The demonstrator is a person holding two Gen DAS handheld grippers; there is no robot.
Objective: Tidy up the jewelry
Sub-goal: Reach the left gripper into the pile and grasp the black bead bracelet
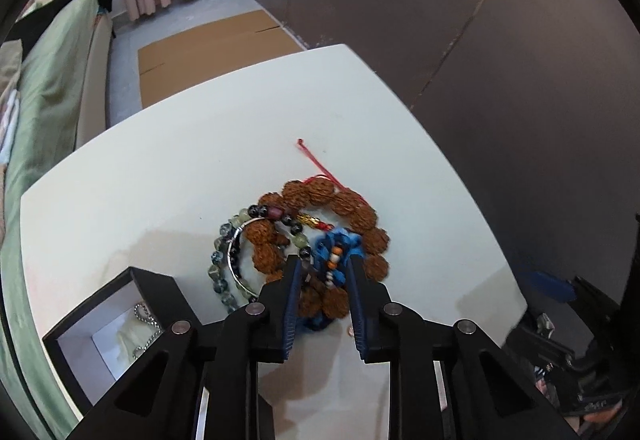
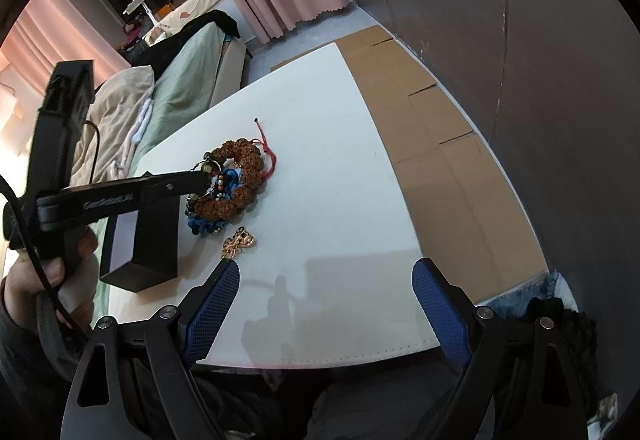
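Left gripper (image 1: 324, 264) is straddling the blue bracelet (image 1: 334, 250) in the pile, jaws apart, not yet clamped. Box (image 1: 80, 324) to its left is holding one chain (image 1: 146, 320); most pieces are remaining. Right gripper (image 2: 324, 272) is hanging wide apart, empty.

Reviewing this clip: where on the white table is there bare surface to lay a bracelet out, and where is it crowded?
Bare: the far half of the white table beyond the red cord, and the strip right of the bracelet pile toward the cardboard. Crowded: the pile, the gold charm and the black box sit close together, with the left hand-held gripper over the pile.
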